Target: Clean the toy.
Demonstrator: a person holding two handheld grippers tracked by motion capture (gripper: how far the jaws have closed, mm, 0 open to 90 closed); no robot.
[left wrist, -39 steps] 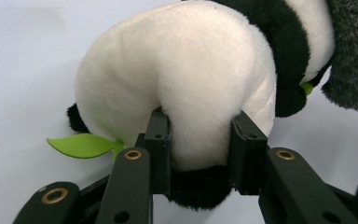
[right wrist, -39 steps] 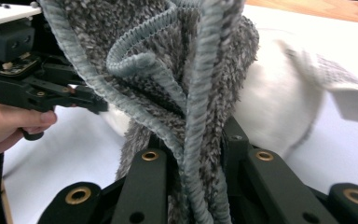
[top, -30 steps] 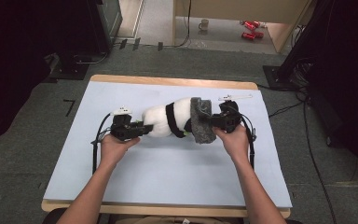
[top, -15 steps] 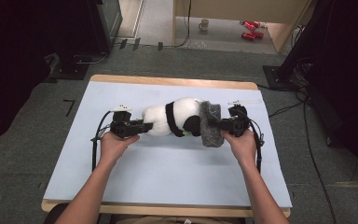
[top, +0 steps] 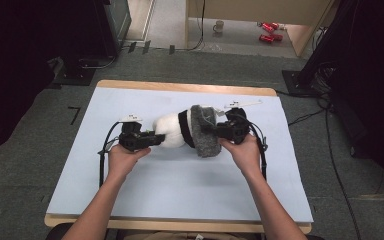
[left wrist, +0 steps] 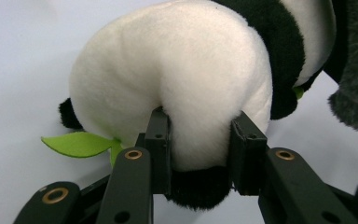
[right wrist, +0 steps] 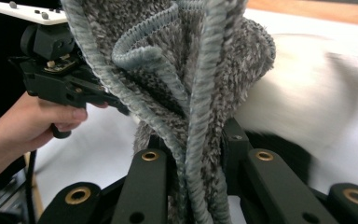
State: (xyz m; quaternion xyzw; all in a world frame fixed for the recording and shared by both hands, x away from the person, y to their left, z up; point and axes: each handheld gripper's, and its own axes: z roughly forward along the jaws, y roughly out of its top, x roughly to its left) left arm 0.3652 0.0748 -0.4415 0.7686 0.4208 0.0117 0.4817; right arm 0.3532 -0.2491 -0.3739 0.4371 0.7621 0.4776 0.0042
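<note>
Two grips are seen: the plush panda (left wrist: 177,88) is clamped by the left hand-held gripper (left wrist: 200,140), the grey knitted hat (right wrist: 182,70) by the right hand-held gripper (right wrist: 191,154).

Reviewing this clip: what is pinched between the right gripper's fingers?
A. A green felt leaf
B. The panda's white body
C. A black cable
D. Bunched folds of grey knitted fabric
D: in the right gripper view, the right gripper has its fingers closed on bunched folds of the grey knitted fabric, while the left gripper clamps the plush panda.
</note>
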